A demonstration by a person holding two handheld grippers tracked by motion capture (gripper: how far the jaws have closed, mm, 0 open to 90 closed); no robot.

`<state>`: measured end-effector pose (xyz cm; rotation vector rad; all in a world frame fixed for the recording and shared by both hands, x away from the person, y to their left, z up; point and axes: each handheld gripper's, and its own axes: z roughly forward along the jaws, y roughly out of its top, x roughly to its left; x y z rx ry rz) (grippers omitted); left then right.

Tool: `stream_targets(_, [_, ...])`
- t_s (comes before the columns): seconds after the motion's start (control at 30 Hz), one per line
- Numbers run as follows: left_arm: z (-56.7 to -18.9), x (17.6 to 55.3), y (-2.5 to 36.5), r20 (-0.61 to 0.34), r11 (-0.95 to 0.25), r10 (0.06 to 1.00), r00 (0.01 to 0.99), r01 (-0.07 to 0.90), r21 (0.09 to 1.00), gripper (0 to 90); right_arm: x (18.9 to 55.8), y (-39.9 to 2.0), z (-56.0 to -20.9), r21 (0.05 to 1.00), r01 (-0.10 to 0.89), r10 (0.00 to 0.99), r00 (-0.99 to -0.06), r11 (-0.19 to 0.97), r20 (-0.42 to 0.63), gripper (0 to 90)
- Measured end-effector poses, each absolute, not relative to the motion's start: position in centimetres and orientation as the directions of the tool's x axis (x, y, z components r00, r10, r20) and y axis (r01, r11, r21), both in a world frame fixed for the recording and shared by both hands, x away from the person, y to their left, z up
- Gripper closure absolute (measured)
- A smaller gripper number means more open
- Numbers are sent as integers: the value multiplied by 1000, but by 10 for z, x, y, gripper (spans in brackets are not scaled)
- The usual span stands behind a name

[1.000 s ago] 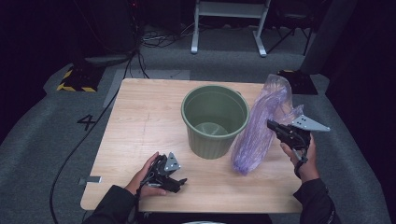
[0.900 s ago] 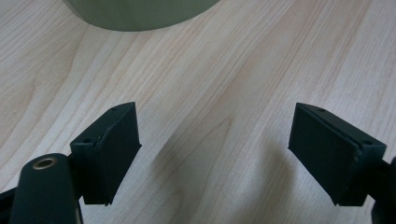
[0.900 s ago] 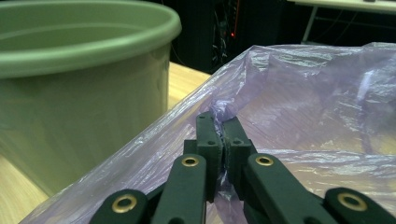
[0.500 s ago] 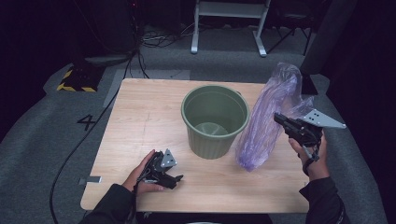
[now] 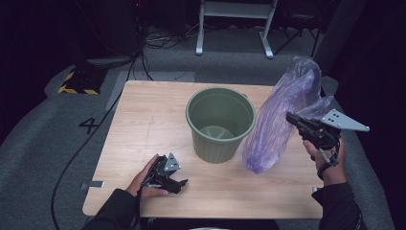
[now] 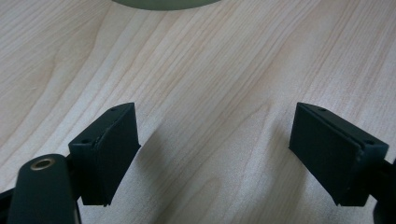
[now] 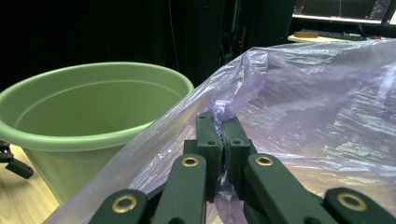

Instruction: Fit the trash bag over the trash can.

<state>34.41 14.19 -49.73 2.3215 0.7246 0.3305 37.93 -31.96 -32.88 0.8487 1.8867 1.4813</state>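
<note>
High view first: one light wooden desk (image 5: 143, 120) carries one green bucket (image 5: 220, 123), one purple plastic bag (image 5: 282, 120) and two hand-held grippers. The bucket stands upright near the middle of the desk, and what shows of its inside looks bare down to the bottom. The bag hangs just to the right of the bucket, its lower end at or just above the desk surface and its top lifted high. The right hand-held gripper (image 5: 290, 117) has the bag pinched by its side, with the person's right hand (image 5: 328, 155) below it off the desk's right edge. The left hand-held gripper (image 5: 178, 182) lies low on the front left part of the desk under the person's left hand (image 5: 143, 179), well apart from the bag.

Left gripper view: the two black pads (image 6: 112, 149) stand wide apart with bare wood grain between them and nothing gripped. The bucket's base (image 6: 163, 3) peeks in at the top edge.

Right gripper view: the right hand-held gripper (image 7: 223, 140) has its jaws pressed together on a fold of the crinkled purple film (image 7: 299, 107). The bucket (image 7: 88, 116) sits to the left, the bag leaning close against its rim; whether they touch I cannot tell.
</note>
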Motion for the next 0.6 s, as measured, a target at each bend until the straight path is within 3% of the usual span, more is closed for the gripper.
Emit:
stream_targets(0.1, [-503,348,148,-7,-585,572,820,414,698,132,376,-319,-322,978,113,775,-628,177,-68,885])
stream_targets(0.6, [-504,348,148,-6,-576,575,818,411,707,115,361,-317,-301,981,65,744,-662,180,-93,885])
